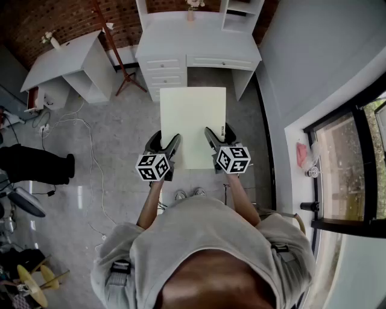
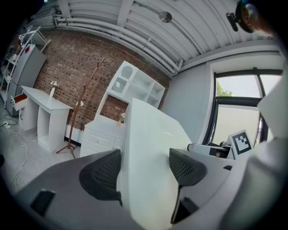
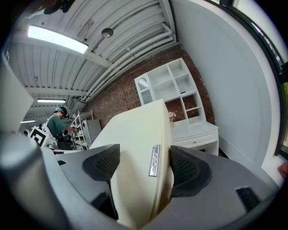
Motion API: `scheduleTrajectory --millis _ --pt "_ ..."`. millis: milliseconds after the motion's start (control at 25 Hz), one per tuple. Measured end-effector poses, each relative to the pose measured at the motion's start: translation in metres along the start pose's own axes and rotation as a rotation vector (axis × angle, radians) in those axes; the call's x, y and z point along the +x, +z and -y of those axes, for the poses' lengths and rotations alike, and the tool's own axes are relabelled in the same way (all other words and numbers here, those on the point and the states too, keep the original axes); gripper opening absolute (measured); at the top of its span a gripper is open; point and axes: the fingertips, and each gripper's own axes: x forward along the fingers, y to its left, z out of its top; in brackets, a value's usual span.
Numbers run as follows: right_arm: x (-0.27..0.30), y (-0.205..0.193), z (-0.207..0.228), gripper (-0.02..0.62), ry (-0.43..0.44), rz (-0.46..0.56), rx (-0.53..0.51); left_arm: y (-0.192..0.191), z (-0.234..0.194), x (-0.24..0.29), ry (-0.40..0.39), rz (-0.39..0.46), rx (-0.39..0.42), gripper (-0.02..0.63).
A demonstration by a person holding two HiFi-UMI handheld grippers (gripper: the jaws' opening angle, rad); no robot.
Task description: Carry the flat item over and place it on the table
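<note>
Head view, looking steeply down. A person stands on a grey floor (image 1: 120, 139) and holds a flat cream panel (image 1: 193, 121) in the air at waist height, roughly level, its long side pointing away from the body. The left gripper (image 1: 164, 145) and the right gripper (image 1: 218, 137) take the panel's near end from either side. In each gripper view the panel fills the gap between the jaws and the ribbed pads (image 2: 101, 173) bear on it, so both pairs of jaws stand wide yet are clamped on the panel. A small metal label (image 3: 154, 160) on the panel's thin edge lies just beside the right gripper's outer pad.

Directly ahead stands a white counter (image 1: 181, 42) with drawers (image 1: 164, 72) under its left half, a kneehole under its right half and an open shelf unit (image 1: 241, 15) on top. A small vase (image 1: 192, 13) stands at the back of it. In the head view the panel's far edge overlaps the foot of the drawer block.

A wooden coat stand (image 1: 123, 66) rises just left of the counter, and a second white desk (image 1: 63, 60) stands further left against the brick wall (image 2: 67, 72). Loose cables (image 1: 90, 139) trail across the floor to the left. A dark-framed window (image 1: 356, 163) runs along the wall on the right. The person's shoes (image 1: 188, 194) show beneath the panel's near edge. Another person (image 3: 57, 126) works in the background of the right gripper view.
</note>
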Motion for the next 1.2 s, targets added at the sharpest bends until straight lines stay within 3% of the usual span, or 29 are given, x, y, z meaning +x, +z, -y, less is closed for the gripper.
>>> scheduleTrajectory --millis 640,1200 --pt "-0.002 0.006 0.013 0.368 -0.003 0.012 0.003 0.001 0.009 0.011 -0.003 -0.002 0.003 0.344" --pt "0.001 0.019 0.064 0.367 0.000 -0.002 -0.016 -0.005 0.037 0.054 0.007 0.003 -0.011 0.344"
